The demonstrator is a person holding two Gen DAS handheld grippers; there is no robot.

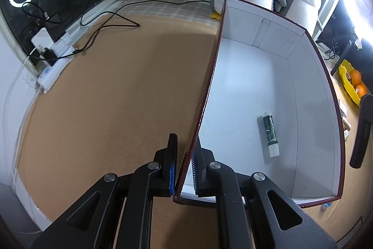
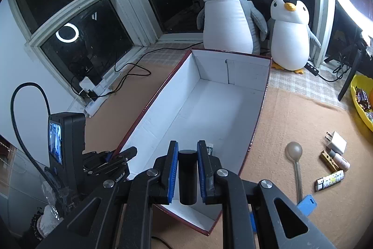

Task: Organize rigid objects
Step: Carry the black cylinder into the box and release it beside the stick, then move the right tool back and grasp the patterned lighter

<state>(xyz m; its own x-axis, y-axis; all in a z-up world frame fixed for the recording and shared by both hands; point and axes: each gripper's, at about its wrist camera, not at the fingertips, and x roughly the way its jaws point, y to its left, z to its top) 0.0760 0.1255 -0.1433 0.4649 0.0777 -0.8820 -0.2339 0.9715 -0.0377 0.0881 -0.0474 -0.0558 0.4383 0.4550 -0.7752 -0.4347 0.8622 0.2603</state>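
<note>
A white-lined, dark red box (image 1: pixel 312 95) (image 2: pixel 233 95) stands open on the cork table. A green and white tube (image 1: pixel 270 135) lies on its floor; its tip shows in the right wrist view (image 2: pixel 210 148). My left gripper (image 1: pixel 184 155) is shut on the box's left wall near the front corner; it also shows in the right wrist view (image 2: pixel 109 159). My right gripper (image 2: pixel 187 167) is shut on a black cylinder (image 2: pixel 187 176) and holds it over the box's near end.
Right of the box lie a spoon (image 2: pixel 296 162), a white charger (image 2: pixel 336 141), a clothespin (image 2: pixel 329 160), a lighter (image 2: pixel 329 180) and a blue card (image 2: pixel 307 201). A yellow bowl (image 2: pixel 360 99) stands far right. Two plush penguins (image 2: pixel 229 8) sit behind. A power strip (image 1: pixel 54 67) with cables lies left.
</note>
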